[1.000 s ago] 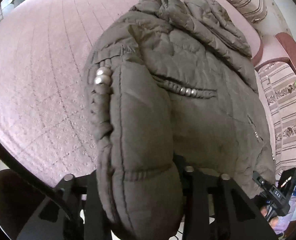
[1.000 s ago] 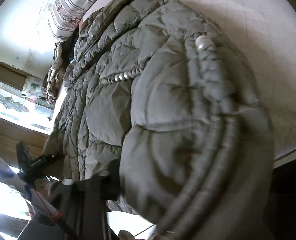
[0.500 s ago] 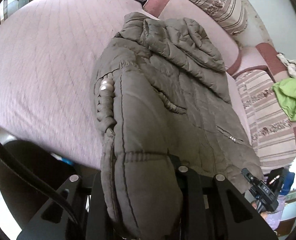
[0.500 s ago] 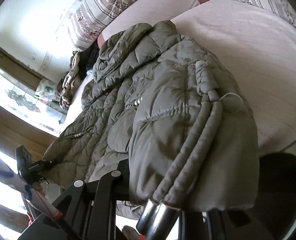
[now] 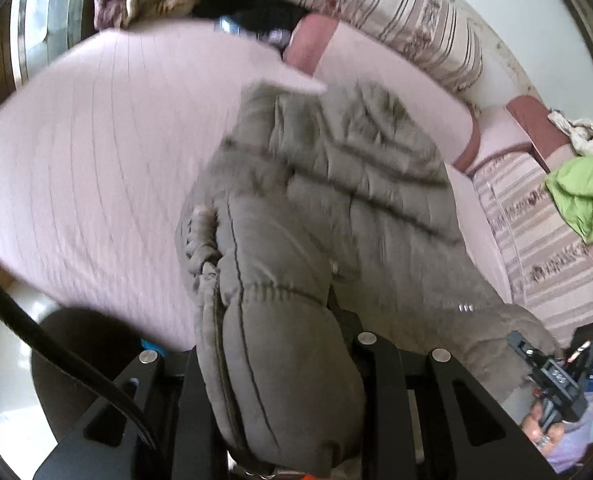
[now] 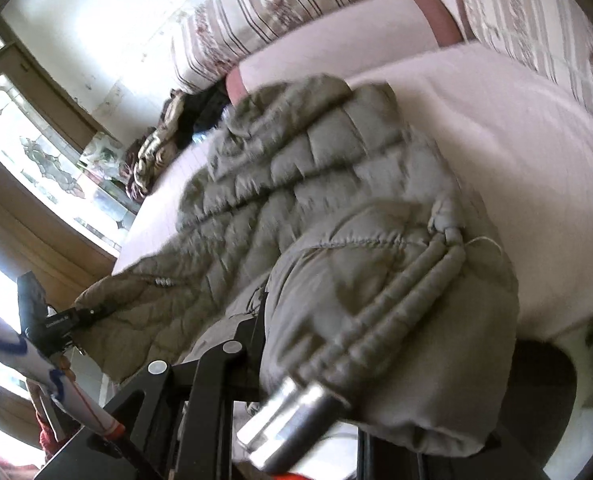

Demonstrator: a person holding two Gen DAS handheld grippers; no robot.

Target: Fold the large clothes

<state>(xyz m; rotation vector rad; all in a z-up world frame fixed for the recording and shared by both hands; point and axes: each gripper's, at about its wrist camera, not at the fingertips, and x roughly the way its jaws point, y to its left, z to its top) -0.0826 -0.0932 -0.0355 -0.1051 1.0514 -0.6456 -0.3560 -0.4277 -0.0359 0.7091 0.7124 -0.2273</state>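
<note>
Olive-grey quilted jacket (image 5: pixel 336 208) on a pale pink bedspread (image 5: pixel 96 168); striped floral cushions (image 5: pixel 396 24) upper right; lime-green garment (image 5: pixel 584 196) far right.

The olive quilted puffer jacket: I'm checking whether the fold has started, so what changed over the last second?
Both grippers lifted the olive quilted puffer jacket's hem off the pink quilted bed cover; more bed shows. Left gripper and right gripper stay clamped; right jaws closed tighter. Hood end still rests.

A pink bed (image 5: pixel 96 168) fills the room, striped cushions (image 6: pixel 264 12) against a white wall (image 6: pixel 96 12), bright window (image 6: pixel 36 152) beside.
</note>
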